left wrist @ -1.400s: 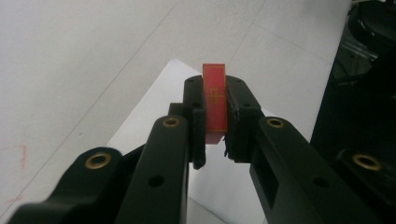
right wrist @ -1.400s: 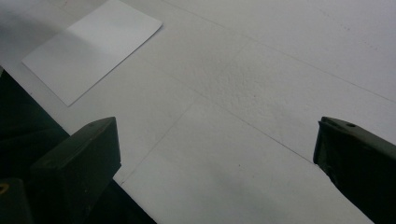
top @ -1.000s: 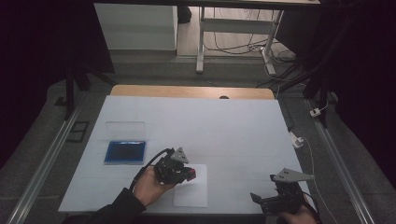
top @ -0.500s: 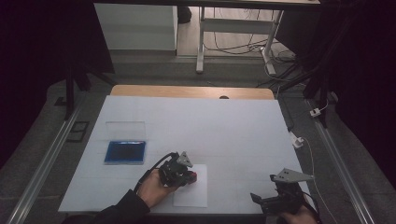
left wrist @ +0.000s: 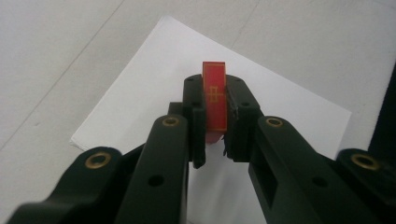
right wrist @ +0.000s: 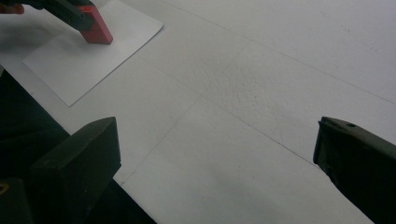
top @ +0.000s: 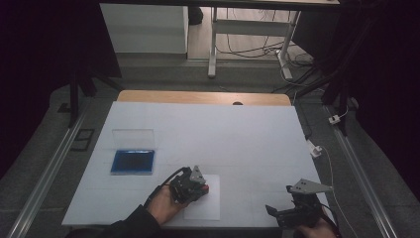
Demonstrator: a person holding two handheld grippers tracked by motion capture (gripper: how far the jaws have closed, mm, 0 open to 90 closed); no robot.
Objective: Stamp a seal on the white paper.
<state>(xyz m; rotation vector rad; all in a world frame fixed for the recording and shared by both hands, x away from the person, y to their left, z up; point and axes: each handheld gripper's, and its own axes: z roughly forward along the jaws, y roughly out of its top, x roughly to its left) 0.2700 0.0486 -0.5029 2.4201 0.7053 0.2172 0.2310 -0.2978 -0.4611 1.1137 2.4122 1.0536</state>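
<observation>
A red block with gold markings (left wrist: 215, 95) stands on edge on a white sheet of paper (left wrist: 154, 93), clamped between the black jaws of my left gripper (left wrist: 215, 119). In the high view that left gripper (top: 195, 187) sits low over the paper (top: 210, 208) near the table's front edge, held by a hand from the bottom left. The right gripper view catches the same red block (right wrist: 95, 28) on the paper (right wrist: 70, 65) at top left. My right gripper (top: 297, 208) rests at the front right, its jaws (right wrist: 215, 158) standing wide apart over bare white table.
A blue pad in an open clear case (top: 132, 161) lies at the left of the white table (top: 237, 139). A wooden strip (top: 203, 97) runs along the far edge. Metal rails flank both sides, and a white cable plug (top: 315, 148) lies off the right edge.
The left gripper with the red block has shifted slightly toward the front of the table over the paper. The right gripper has stayed put.
</observation>
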